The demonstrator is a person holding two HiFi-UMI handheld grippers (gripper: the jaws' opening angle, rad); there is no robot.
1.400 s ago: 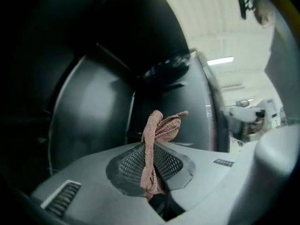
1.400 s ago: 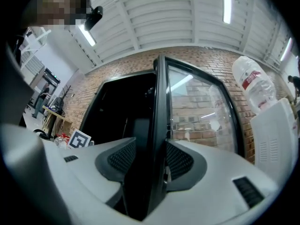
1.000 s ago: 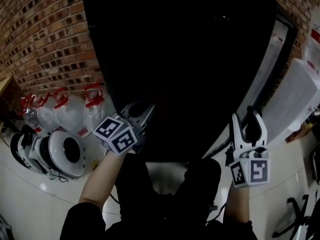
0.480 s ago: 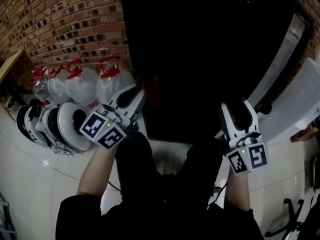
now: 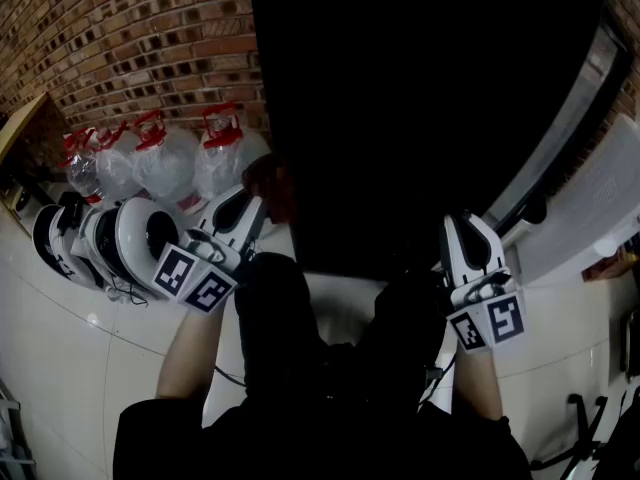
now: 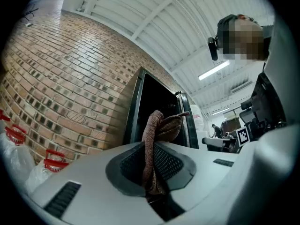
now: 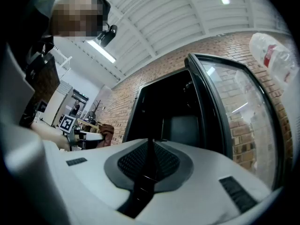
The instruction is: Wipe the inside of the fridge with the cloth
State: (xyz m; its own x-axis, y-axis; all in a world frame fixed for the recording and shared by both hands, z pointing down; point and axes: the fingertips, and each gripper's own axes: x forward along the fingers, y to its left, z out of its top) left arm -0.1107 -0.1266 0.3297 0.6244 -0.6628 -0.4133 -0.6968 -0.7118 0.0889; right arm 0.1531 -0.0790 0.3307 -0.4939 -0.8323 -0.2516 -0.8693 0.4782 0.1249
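Cloth point(image 6: 157, 137): brown, nubby, bunched in a fold. It is pinched in the jaws of the left gripper point(image 5: 240, 211), which press together on it, and a loop stands up past the tips. From the head view the cloth shows as a dark reddish wad at that gripper's tip, just beside the fridge's left front edge. It is outside the cabinet and touches no inner surface.

Fridge point(image 5: 420, 118): tall black cabinet. The glass door point(image 7: 234, 111) is swung open on the right, so the opening is clear. The interior is too dark in every view to make out shelves, or any wiped or unwiped area.

Right gripper point(image 5: 468, 230): low in front of the opening, near the foot of the door. Its jaws have just been closing and now meet with nothing between them.

Surroundings: brick wall point(image 5: 130, 38) to the left, water jugs point(image 5: 165, 158) with red caps against it, white round appliances point(image 5: 130, 248) on the tiled floor.

Progress, as judged:
- Cloth is in hand and the door is open, so the set-up is complete.
- No wiping contact at this moment.
- The frames do not show how much of the inside has been covered.
- Left to do, on what shows: carry the cloth into the cabinet, then pass it over the walls and shelves.
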